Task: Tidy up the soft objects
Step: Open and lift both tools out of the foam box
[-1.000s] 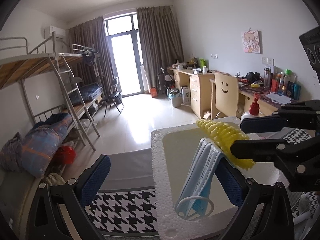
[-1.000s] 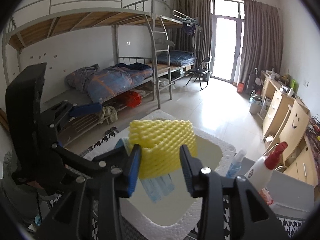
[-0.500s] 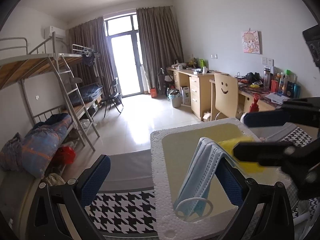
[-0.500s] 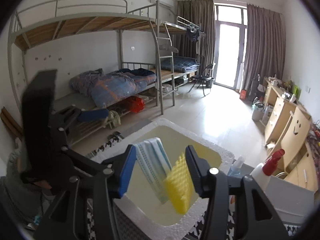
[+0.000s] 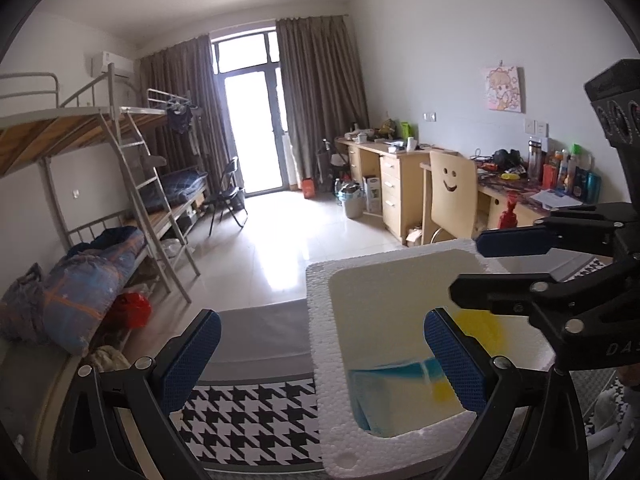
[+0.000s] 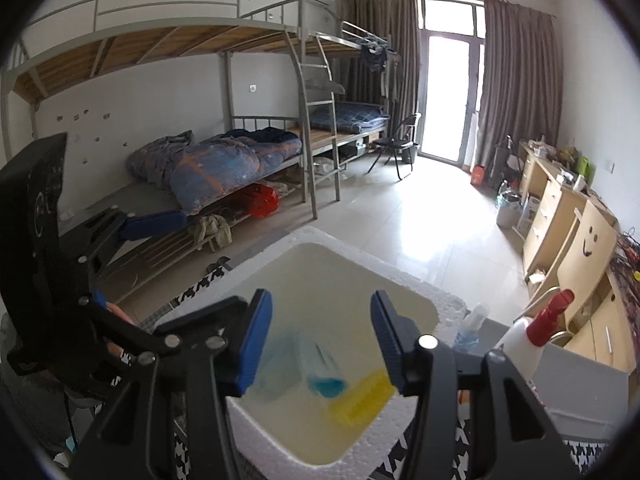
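Observation:
A white foam box [image 5: 320, 320] stands on a houndstooth cloth; it also shows in the right wrist view [image 6: 448, 304]. Inside it lie a blue face mask [image 5: 384, 396] and a yellow foam sponge [image 5: 480, 328], both blurred; the mask [image 6: 320, 376] and sponge [image 6: 360, 400] show in the right wrist view too. My left gripper [image 5: 320, 360] is open and empty above the box's near left edge. My right gripper [image 6: 320, 340] is open and empty above the box, and shows at the right of the left wrist view [image 5: 520, 264].
A white spray bottle with a red top [image 6: 532, 332] and a small clear bottle [image 6: 472, 324] stand right of the box by a grey bin [image 6: 592, 388]. A houndstooth cloth [image 5: 248, 420] covers the table. Bunk beds [image 6: 224, 160] stand left, desks [image 5: 400, 176] right.
Both grippers have opened. The mask fell from my left gripper and the sponge from my right gripper into the foam box.

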`<state>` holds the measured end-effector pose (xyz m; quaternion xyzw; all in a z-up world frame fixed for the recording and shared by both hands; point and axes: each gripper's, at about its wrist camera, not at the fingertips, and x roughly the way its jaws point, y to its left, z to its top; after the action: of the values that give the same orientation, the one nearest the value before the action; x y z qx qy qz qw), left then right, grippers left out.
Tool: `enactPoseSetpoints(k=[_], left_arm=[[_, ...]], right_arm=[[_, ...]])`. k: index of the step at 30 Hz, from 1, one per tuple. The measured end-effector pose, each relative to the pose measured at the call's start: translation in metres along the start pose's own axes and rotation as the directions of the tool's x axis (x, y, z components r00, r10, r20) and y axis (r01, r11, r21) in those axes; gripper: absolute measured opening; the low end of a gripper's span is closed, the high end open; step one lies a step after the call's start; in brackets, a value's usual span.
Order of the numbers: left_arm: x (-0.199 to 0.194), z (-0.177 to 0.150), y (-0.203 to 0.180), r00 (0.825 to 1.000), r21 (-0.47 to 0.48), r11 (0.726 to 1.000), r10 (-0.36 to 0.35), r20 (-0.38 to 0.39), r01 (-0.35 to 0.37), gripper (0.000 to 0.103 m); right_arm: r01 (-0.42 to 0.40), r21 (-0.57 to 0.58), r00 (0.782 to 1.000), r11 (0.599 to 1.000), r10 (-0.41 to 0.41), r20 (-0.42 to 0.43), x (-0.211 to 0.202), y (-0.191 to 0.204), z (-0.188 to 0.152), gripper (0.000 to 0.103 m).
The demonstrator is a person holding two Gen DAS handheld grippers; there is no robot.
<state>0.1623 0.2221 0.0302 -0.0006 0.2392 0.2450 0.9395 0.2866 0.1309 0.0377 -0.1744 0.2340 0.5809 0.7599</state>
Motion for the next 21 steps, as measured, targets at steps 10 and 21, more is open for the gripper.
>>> enactPoseSetpoints(k=[10, 21], left_arm=[[-0.009, 0.006, 0.006, 0.999, -0.060, 0.998, 0.033, 0.006, -0.032, 0.102], [-0.033, 0.011, 0.005, 0.997, -0.094, 0.993, 0.071, 0.032, -0.067, 0.102]], right_arm=[[0.025, 0.012, 0.999, 1.000, -0.025, 0.020, -0.017, 0.008, -0.001, 0.057], [0.093, 0.063, 0.990, 0.994, -0.099, 0.103, -0.050, 0.007, -0.003, 0.095]])
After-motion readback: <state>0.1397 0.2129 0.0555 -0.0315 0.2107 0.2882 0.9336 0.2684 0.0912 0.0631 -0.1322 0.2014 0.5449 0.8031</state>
